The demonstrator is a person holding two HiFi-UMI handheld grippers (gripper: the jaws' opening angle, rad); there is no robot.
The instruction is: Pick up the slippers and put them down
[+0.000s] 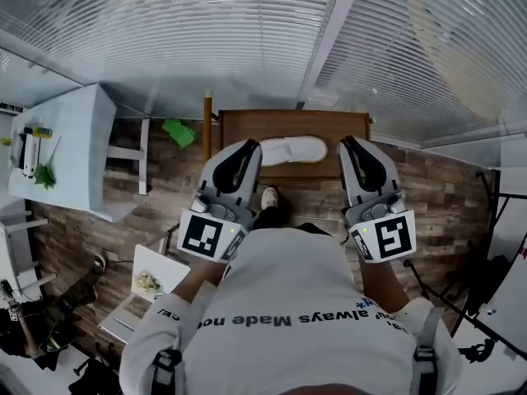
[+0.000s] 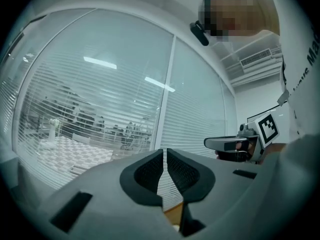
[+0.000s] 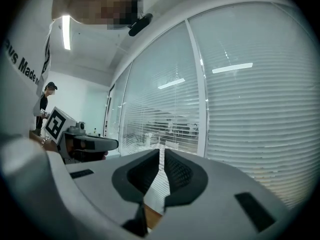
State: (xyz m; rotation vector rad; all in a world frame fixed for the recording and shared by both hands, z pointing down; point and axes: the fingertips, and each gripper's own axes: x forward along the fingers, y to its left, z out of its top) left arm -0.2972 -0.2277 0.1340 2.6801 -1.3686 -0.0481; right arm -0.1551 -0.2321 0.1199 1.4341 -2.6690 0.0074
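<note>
A pair of white slippers (image 1: 293, 149) lies on a small brown wooden table (image 1: 247, 125) in front of a glass wall with blinds. In the head view my left gripper (image 1: 249, 146) is held level just left of the slippers, and my right gripper (image 1: 349, 142) just right of them. Both are above the table's near edge and apart from the slippers. Each is shut with nothing between its pads. The left gripper view shows its shut jaws (image 2: 165, 170) facing the blinds. The right gripper view shows the same (image 3: 161, 173). A sliver of the wooden table (image 3: 151, 217) shows below.
A pale table (image 1: 78, 151) with small items stands at the left, a green object (image 1: 179, 132) beside the wooden table. A box with a picture (image 1: 151, 278) and dark gear (image 1: 33, 319) lie on the floor at lower left. A person (image 3: 45, 104) stands far behind.
</note>
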